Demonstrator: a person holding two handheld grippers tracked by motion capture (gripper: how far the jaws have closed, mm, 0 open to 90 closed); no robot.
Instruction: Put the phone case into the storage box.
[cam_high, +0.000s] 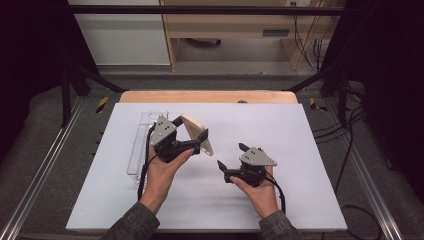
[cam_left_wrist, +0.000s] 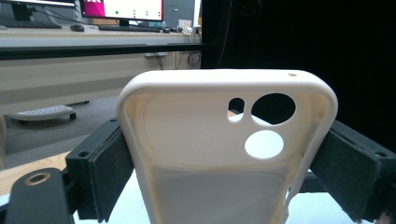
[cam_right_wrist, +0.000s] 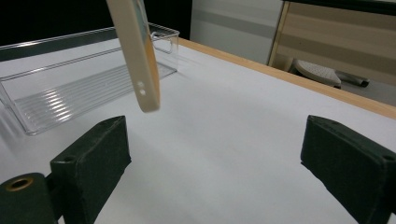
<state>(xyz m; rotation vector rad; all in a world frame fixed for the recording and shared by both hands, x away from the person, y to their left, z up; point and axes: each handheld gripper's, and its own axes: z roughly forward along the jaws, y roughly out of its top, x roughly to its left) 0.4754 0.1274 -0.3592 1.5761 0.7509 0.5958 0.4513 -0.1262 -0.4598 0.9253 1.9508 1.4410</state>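
Black padded jaws at the bottom of the left gripper view, clamped on the two long edges of a cream phone case (cam_left_wrist: 224, 154). Case held with its open inner side toward that camera, camera cut-outs near the upper right corner, a small hole in the top edge. Seen from the high view, same phone case (cam_high: 198, 134) lifted off the white table top (cam_high: 280, 125), tilted, in the left gripper (cam_high: 200, 141), with the left hand (cam_high: 162, 172) wrapped around the gripper body and a grey three-cornered plate on top.

Just left of the case in the high view, a long clear plastic tray (cam_high: 138, 145) lying on the table along its left part, partly behind the left gripper. In the right gripper view, same clear plastic tray (cam_right_wrist: 70, 88) ribbed along its floor, with the phone case (cam_right_wrist: 137, 56) hanging edge-on in front of it, two small holes in its lower end, clear of the table.

Further right in the high view, right gripper (cam_high: 231, 156) held low over the table by the right hand (cam_high: 260, 192), pointing left toward the case, well apart from it. Jaws spread wide, nothing between them but bare white table in the right gripper view.

Beyond the white surface, a wooden table edge (cam_high: 210, 96) along the far side, then grey floor and light wooden furniture.
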